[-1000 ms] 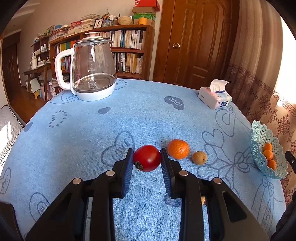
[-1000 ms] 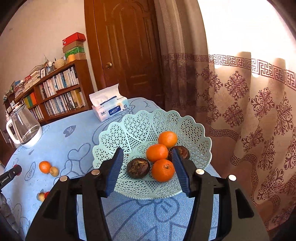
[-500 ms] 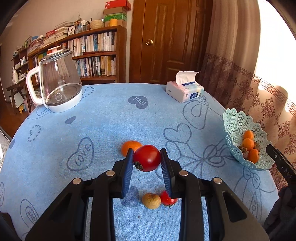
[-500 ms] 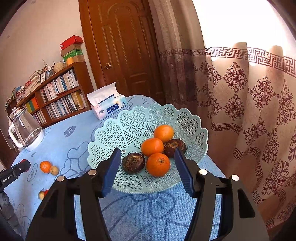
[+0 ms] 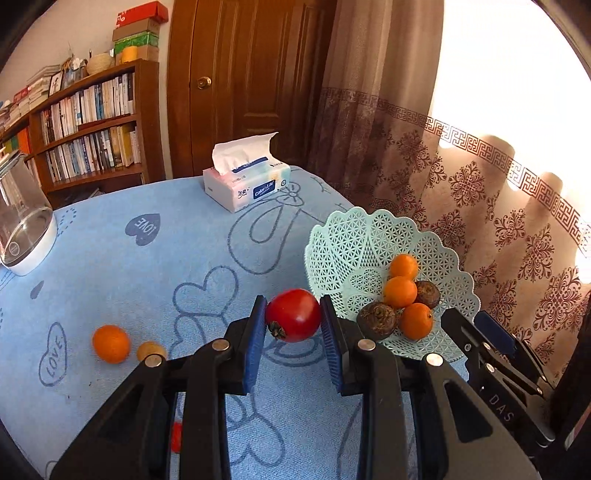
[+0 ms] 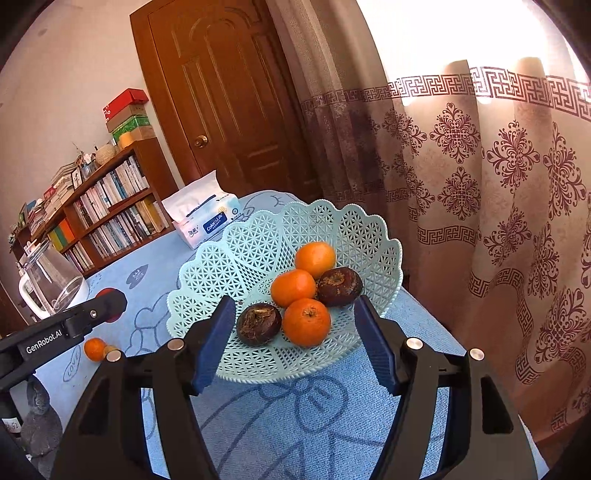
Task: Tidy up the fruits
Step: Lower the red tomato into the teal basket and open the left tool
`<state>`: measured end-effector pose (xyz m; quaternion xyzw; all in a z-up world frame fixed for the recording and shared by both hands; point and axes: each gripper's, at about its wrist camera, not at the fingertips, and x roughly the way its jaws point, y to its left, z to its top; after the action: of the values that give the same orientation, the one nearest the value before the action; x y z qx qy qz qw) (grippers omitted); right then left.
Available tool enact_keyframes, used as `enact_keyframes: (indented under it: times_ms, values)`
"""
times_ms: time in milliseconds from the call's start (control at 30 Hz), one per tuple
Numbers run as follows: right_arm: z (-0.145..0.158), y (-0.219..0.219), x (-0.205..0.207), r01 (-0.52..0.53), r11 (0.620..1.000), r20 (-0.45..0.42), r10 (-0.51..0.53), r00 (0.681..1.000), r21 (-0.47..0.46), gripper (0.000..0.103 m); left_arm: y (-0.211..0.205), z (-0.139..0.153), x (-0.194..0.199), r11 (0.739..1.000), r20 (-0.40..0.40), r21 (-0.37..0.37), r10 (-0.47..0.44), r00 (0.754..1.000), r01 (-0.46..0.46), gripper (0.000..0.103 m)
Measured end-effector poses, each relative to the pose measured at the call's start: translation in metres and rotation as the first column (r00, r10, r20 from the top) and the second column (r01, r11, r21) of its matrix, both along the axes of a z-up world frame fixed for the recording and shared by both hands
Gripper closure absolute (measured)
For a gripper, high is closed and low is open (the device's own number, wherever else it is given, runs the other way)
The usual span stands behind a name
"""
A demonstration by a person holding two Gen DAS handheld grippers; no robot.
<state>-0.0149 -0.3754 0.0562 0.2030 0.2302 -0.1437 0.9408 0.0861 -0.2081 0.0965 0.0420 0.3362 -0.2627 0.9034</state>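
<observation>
Left hand-held gripper (image 5: 293, 320) clamps red tomato (image 5: 293, 315), basket (image 5: 354, 251) just right; right hand-held gripper (image 6: 295, 334) empty, jaws just been opening.

This is a home, a living or dining room. A table with a blue tablecloth (image 5: 147, 266) printed with hearts and "LOVE" fills the middle. Behind its far edge stands a wooden bookshelf (image 5: 96, 125) full of books, with boxes (image 5: 138, 33) on top. A panelled wooden door (image 5: 243, 81) is beside it, and patterned curtains (image 6: 480, 184) hang at a bright window. A tissue box (image 5: 245, 182) sits near the table's far edge.
</observation>
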Motion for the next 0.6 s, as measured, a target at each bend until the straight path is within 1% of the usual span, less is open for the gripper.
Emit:
enact_keyframes:
  times_ms: [100,233,433,467,500,533,600]
  values:
    - [-0.001,-0.005,-0.002,0.023,1.0,0.0,-0.023,1.0,0.019,0.035,-0.018,0.0,0.003,0.999,0.001,0.006,-0.034,0.999,0.034,0.073]
    - [-0.002,-0.005,-0.001,0.022,1.0,-0.002,-0.022,1.0,0.022,0.034,-0.035,-0.005,0.01,0.998,-0.015,0.007,-0.065,0.998,0.065,0.073]
    - [-0.002,-0.005,-0.001,0.018,1.0,0.0,-0.018,1.0,0.026,0.034,-0.045,-0.015,0.019,0.997,-0.052,0.01,-0.07,0.996,0.07,0.072]
    - [-0.002,-0.006,-0.001,0.017,1.0,0.0,-0.017,1.0,0.027,0.034,-0.045,-0.017,0.021,0.998,-0.058,0.009,-0.065,0.996,0.066,0.07]
    - [-0.002,-0.005,-0.001,0.017,1.0,0.001,-0.017,1.0,0.027,0.034,-0.044,-0.017,0.022,0.998,-0.061,0.005,-0.061,0.996,0.061,0.058]
    - [-0.002,-0.006,-0.001,0.016,1.0,0.002,-0.016,1.0,0.026,0.034,-0.042,-0.017,0.022,0.999,-0.056,0.0,-0.053,0.997,0.053,0.049]
    - [-0.002,-0.006,-0.001,0.017,0.999,0.002,-0.017,1.0,0.027,0.034,-0.037,-0.017,0.023,0.999,-0.047,-0.003,-0.043,0.998,0.043,0.048]
